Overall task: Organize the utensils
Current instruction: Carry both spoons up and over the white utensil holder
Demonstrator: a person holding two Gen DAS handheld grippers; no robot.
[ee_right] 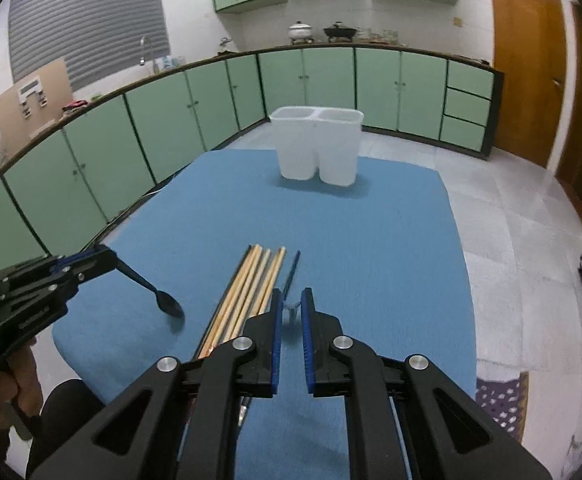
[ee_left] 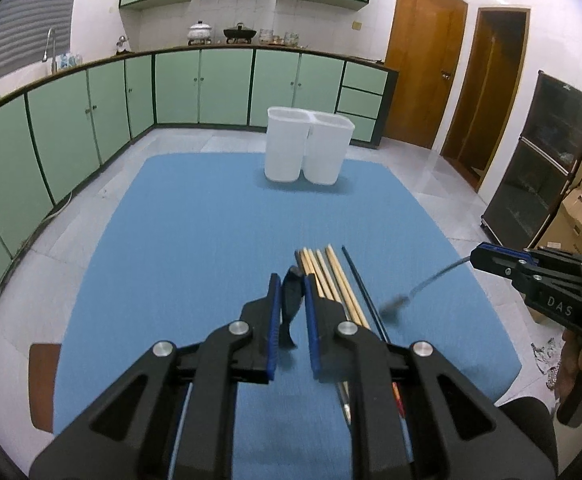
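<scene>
Gripping a black spoon (ee_left: 291,312) by its handle, the left gripper (ee_left: 292,280) is closed on it above the near part of the blue mat (ee_left: 195,216); in the right wrist view the spoon (ee_right: 159,300) slopes down from the jaws with its bowl hanging low over the mat (ee_right: 371,224). To its right, the right gripper (ee_right: 291,294) is closed on a thin utensil (ee_right: 291,308) with a pale handle; the left wrist view shows that utensil (ee_left: 423,284) slanting down from the right gripper (ee_left: 477,254), its far end too blurred to name. Between the 2 grippers, a bundle of wooden chopsticks (ee_left: 323,276) lies on the mat with a dark stick (ee_left: 361,284) just to its right. At the far end of the mat stands a white holder (ee_left: 307,148) with 2 compartments, well apart from the grippers.
</scene>
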